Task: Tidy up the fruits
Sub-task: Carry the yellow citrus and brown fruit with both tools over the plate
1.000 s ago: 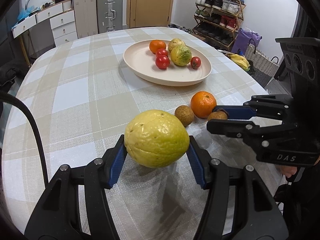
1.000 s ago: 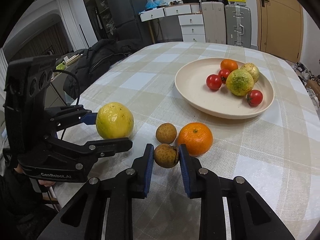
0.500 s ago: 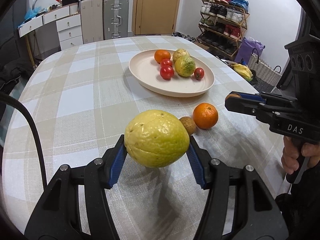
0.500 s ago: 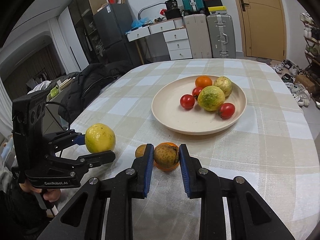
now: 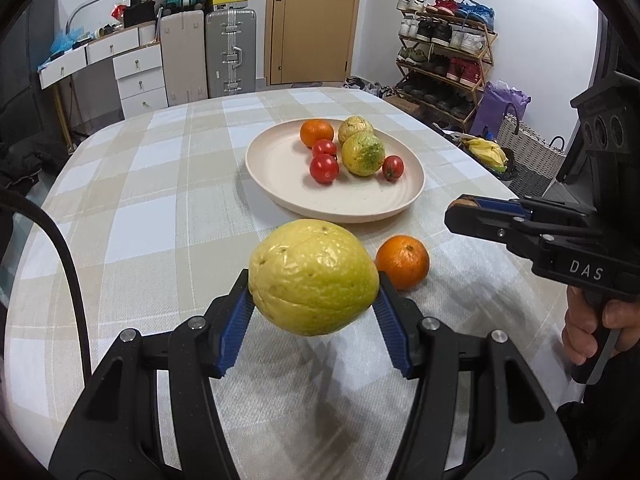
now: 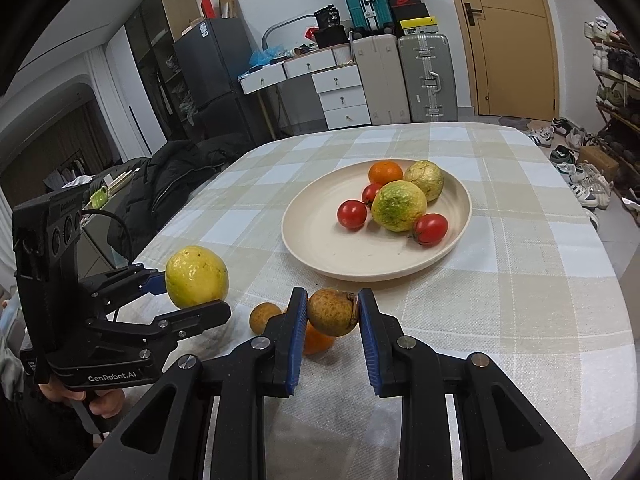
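My left gripper [image 5: 314,300] is shut on a large yellow fruit [image 5: 313,276] and holds it above the table; it also shows in the right wrist view [image 6: 196,276]. My right gripper [image 6: 332,312] is shut on a small brown fruit [image 6: 332,312] held in the air; its tip shows in the left wrist view [image 5: 464,203]. A cream plate [image 5: 360,204] holds an orange, three red tomatoes and two yellow-green fruits. On the cloth lie an orange [image 5: 402,262] and another small brown fruit [image 6: 264,316].
The checked tablecloth [image 5: 160,220] covers a rounded table whose right edge [image 6: 624,320] is near. A dark jacket [image 6: 168,176] lies on a chair to the left. Suitcases, drawers and a shoe rack stand behind the table.
Both grippers have risen with their fruits. The right gripper lifted the brown fruit off the cloth beside the orange. The view of the plate has shifted closer.
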